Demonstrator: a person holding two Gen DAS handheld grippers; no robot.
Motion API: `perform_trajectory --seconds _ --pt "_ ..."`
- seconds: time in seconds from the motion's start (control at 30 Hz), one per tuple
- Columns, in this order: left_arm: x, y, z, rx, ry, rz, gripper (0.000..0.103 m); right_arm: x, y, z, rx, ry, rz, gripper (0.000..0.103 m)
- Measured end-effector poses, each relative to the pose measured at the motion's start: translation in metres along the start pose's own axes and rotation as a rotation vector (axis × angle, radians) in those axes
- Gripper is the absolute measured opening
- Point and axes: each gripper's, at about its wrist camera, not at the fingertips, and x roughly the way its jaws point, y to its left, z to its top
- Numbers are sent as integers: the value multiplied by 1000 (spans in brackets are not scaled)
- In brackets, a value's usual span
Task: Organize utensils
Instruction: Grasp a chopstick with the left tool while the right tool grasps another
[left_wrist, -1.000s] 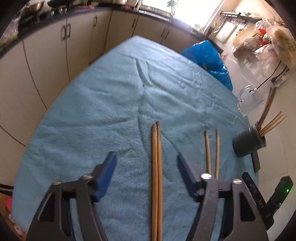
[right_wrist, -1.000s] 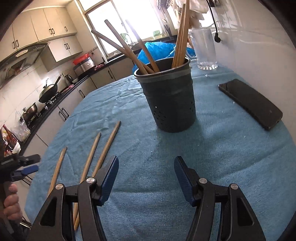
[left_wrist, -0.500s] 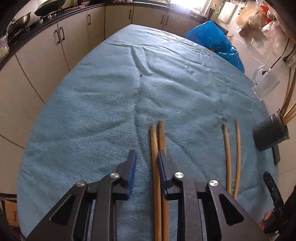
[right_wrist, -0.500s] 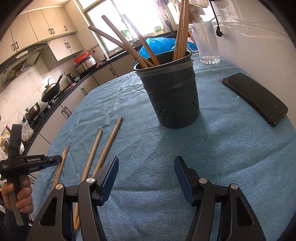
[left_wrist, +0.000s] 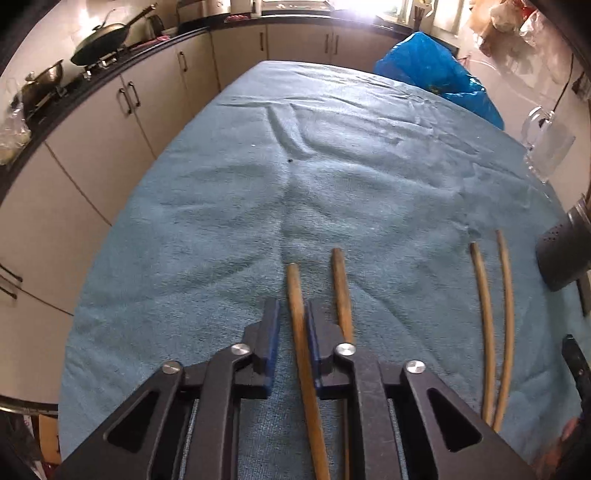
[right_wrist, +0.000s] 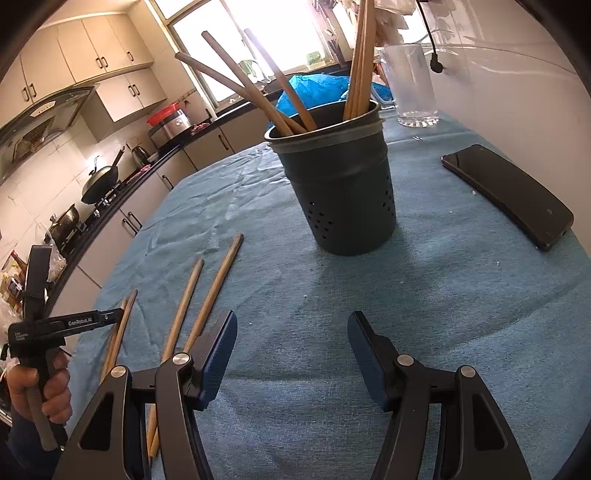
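Observation:
My left gripper (left_wrist: 291, 325) has its jaws nearly closed around one wooden chopstick (left_wrist: 301, 332), which lies between the blue pads on the blue towel. Its partner chopstick (left_wrist: 341, 288) lies just right of the right pad. Two more chopsticks (left_wrist: 496, 314) lie further right. The dark perforated utensil holder (right_wrist: 338, 184) stands upright with several chopsticks in it; its edge shows in the left wrist view (left_wrist: 561, 254). My right gripper (right_wrist: 291, 350) is open and empty, low over the towel in front of the holder. The left gripper (right_wrist: 110, 314) shows at the right wrist view's left.
A black phone (right_wrist: 509, 195) lies right of the holder. A clear glass jug (right_wrist: 410, 85) and a blue plastic bag (left_wrist: 436, 74) sit at the table's far side. Kitchen cabinets (left_wrist: 110, 129) run along the left beyond the table edge.
My left gripper closed from wide open to nearly shut around one chopstick, and the pair has spread apart. My right gripper stayed open and nearly still.

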Motion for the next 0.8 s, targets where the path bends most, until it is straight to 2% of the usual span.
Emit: perform_trajectory --seconds 0.13,0.27,0.33,0.43,0.47,0.63,0.8 --pt "-4 21 -3 -49 14 -69 7 -4 10 6 -43 27 -7 60" --pt "-5 37 -6 -83 16 -134 7 -8 40 31 -101 94 58 60" --pt "-6 38 -8 -76 11 -137 7 0 58 45 -121 135 83 59" --pt "-8 35 -12 -61 2 -128 7 27 81 61 -123 241 101 50" --pt "-7 34 -12 -59 1 -128 7 37 90 66 -136 257 108 49" --pt "-6 35 -9 -61 8 -146 7 92 116 76 -171 362 47 37" --pt "-6 38 -9 -65 15 -159 7 128 117 79 -181 415 -52 31"
